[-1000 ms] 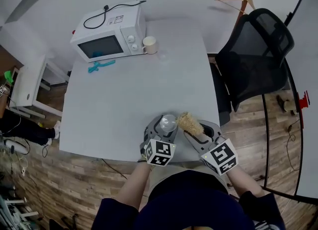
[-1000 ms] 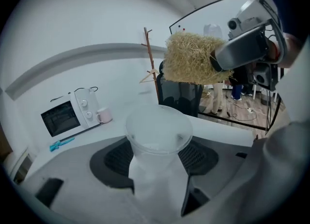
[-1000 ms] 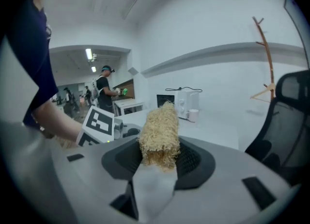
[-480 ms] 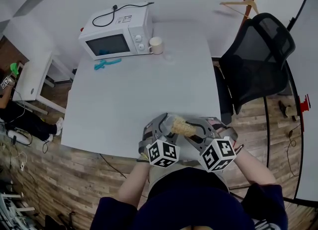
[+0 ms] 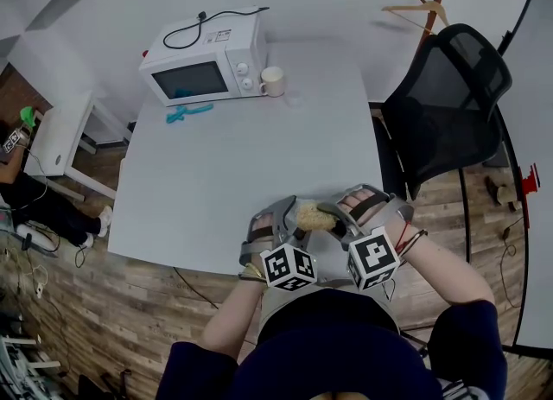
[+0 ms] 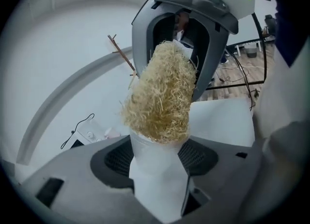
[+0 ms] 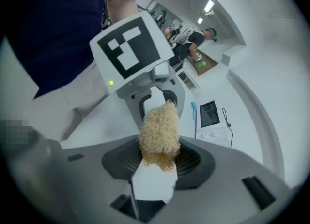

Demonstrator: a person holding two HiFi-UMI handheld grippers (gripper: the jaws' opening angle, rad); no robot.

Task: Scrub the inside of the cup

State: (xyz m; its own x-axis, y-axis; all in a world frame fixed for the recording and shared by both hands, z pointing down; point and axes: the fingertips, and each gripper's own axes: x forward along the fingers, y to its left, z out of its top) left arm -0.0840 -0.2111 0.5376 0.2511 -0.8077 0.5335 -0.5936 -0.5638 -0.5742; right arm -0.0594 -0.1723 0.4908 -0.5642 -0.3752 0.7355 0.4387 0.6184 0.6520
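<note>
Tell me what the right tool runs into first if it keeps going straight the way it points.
The clear cup held by the left tool: the right tool's fibre scrubber sits in its mouth, though how deep is unclear.

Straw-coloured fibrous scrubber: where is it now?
Head view, bottom centre, at the near edge of the white table: the straw-coloured fibrous scrubber is held in the right gripper, its tip in the clear cup gripped by the left gripper.
</note>
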